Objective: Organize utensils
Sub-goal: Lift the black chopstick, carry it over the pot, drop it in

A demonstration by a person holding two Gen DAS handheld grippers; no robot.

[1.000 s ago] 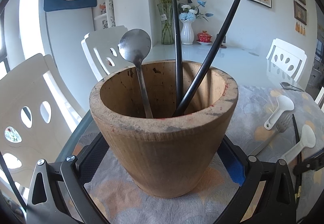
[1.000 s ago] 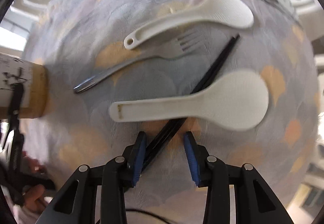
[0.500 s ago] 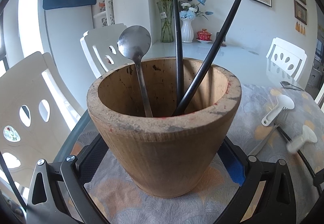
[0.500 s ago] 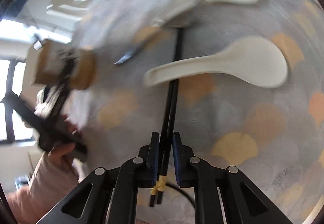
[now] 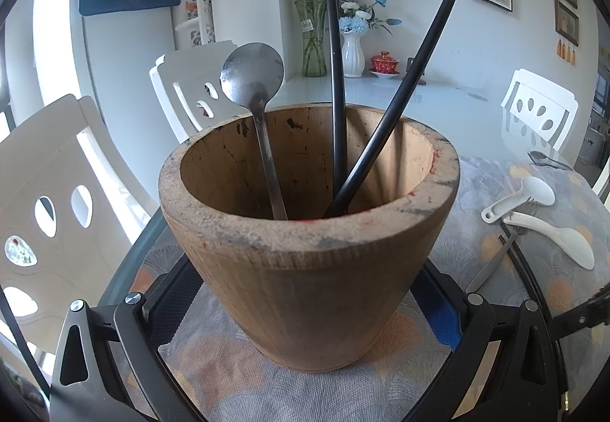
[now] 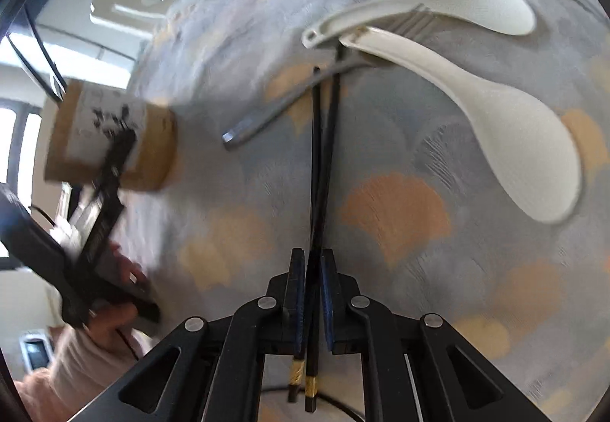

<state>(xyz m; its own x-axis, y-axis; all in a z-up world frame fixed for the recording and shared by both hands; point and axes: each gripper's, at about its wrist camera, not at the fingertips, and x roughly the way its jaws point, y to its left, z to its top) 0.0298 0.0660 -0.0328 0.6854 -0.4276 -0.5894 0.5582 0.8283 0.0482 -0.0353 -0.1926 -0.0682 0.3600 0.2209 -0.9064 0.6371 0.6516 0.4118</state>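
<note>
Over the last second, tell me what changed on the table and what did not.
The right gripper closed on the black chopsticks and swung them round; that pushed the lower rice paddle against the upper one. The left gripper kept holding the wooden utensil pot, contents unchanged.

A tan wooden holder (image 5: 309,250) stood upright on the desk near its round edge, holding a steel spoon (image 5: 253,79) bowl-up and two black chopsticks (image 5: 335,79) leaning apart. Farther in, a second black chopstick pair (image 6: 320,162) pointed at a grey fork (image 6: 282,101), which lay under two white rice paddles (image 6: 495,124) touching at their handles.
</note>
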